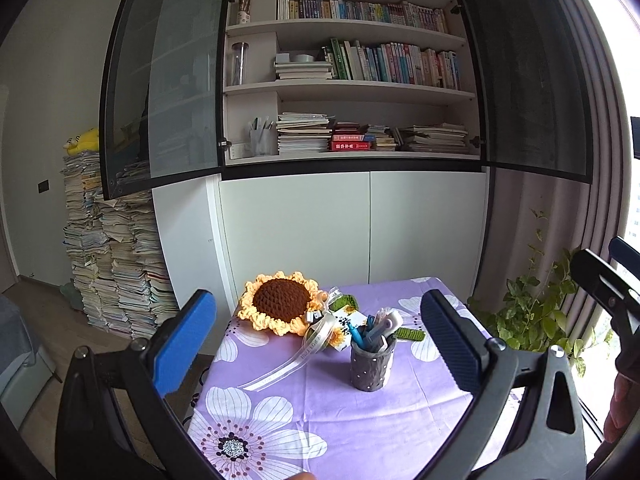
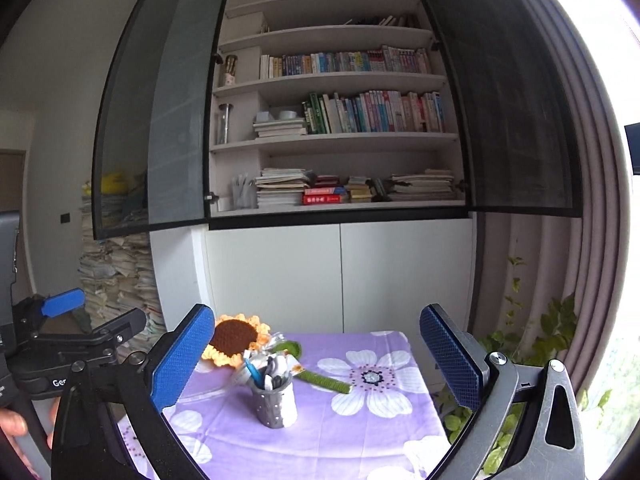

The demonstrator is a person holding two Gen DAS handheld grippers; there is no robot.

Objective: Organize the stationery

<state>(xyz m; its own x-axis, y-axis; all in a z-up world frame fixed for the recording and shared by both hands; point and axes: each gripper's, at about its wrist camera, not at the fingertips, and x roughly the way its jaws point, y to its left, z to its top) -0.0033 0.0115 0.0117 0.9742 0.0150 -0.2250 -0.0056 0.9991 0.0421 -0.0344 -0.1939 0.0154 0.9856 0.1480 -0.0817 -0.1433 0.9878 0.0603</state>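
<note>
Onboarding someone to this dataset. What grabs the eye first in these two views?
The crocheted sunflower lying at the far left of the purple flowered tablecloth, with a grey pen cup full of pens standing just in front of it. Behind the table, a tall bookcase stands with both dark glass doors swung open. Both grippers, left gripper and right gripper, hang open and empty.

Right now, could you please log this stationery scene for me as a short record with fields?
surface: table under a purple cloth with white flowers
holder: grey studded pen cup, upright, holding pens
beside it: crocheted yellow-and-brown sunflower, lying behind the cup
left gripper: open, empty
right gripper: open, empty
background: open bookshelf cabinet, full of books
</note>
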